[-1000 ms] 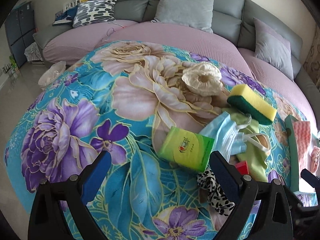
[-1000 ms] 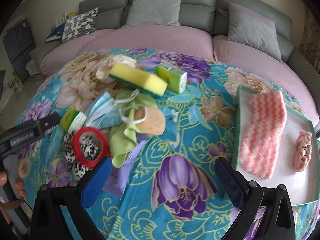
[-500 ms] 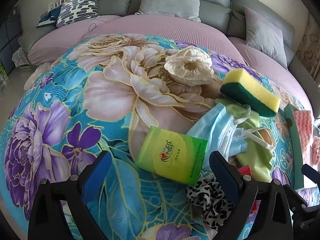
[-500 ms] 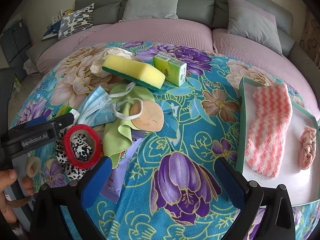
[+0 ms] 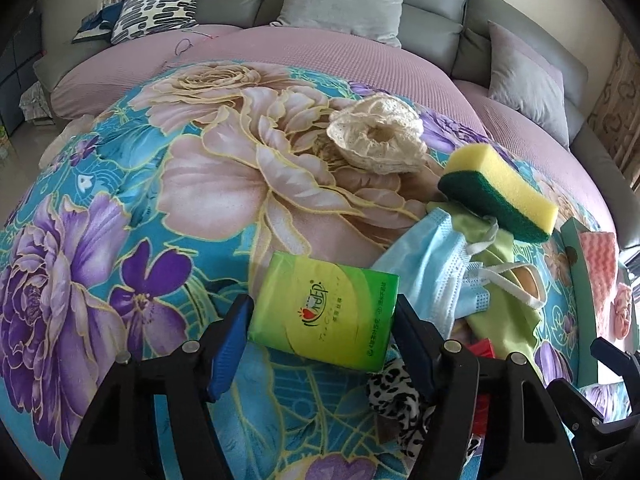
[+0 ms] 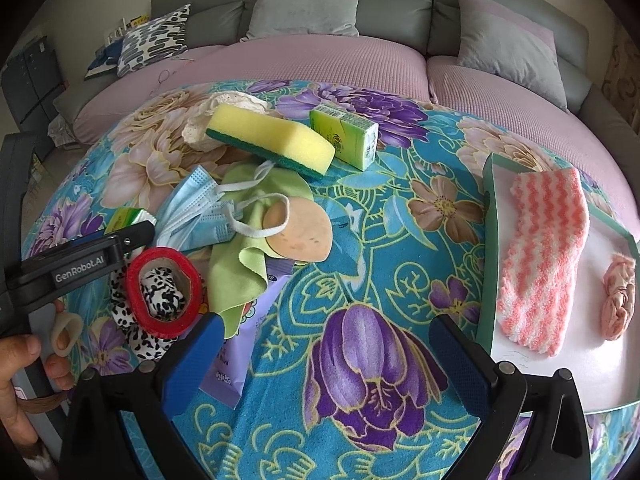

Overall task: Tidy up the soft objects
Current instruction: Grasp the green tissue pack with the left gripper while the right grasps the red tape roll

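A green tissue pack (image 5: 324,312) lies flat on the flowered cloth (image 5: 120,208). My left gripper (image 5: 320,320) straddles it; its jaws are closing, and the blue pads (image 5: 232,332) meet the pack's two short sides. Beside the pack sit a blue face mask (image 5: 432,268), a light green cloth (image 5: 504,312), a leopard scrunchie (image 5: 396,396), a yellow-green sponge (image 5: 500,196) and a cream lace scrunchie (image 5: 376,140). My right gripper (image 6: 324,360) hovers open over bare cloth with nothing between its fingers. A green-rimmed tray (image 6: 490,240) to its right holds a pink striped cloth (image 6: 544,256) and a pink scrunchie (image 6: 618,300).
A red tape roll (image 6: 164,284), a beige pad (image 6: 300,236), a purple wipes pack (image 6: 236,364) and a small green box (image 6: 344,136) lie in the pile. A hand (image 6: 16,380) shows at the lower left. A grey sofa (image 5: 360,4) with cushions stands behind.
My left gripper came forward and down over the green tissue pack, and its jaws narrowed from wide apart to the pack's sides. The right gripper's view barely shifted.
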Demonstrator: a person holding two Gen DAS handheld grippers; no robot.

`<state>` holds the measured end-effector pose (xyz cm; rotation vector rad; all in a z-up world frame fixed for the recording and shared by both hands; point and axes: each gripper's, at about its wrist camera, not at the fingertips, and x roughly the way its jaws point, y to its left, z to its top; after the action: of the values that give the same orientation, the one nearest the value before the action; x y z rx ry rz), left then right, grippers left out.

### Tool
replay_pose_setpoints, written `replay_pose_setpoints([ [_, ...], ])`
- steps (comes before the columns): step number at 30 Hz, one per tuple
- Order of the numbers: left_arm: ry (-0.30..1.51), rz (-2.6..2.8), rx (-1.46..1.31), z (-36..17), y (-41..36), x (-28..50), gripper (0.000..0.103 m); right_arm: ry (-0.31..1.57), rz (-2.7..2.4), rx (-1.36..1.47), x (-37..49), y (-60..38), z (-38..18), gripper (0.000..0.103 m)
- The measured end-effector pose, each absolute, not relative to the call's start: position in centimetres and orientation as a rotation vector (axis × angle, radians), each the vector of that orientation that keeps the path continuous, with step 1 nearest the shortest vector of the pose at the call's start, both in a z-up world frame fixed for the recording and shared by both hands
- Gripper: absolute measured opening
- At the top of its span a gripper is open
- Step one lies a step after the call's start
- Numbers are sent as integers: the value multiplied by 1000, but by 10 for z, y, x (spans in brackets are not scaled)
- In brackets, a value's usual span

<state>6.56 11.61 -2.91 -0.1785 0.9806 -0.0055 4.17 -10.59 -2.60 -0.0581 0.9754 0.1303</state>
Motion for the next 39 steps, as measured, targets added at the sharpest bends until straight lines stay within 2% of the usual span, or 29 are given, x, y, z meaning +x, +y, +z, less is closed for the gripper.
replay_pose_setpoints([
  [14,886,141,-231,7,152,45,71,892,354,-16,36,-70,-16,103],
  [25,893,146,-231,6,154,43,71,730,341,-46,24,-52,-7,103],
  [39,917,151,-247,-1,159,44,71,716,360,-75,20,-49,-11,103],
])
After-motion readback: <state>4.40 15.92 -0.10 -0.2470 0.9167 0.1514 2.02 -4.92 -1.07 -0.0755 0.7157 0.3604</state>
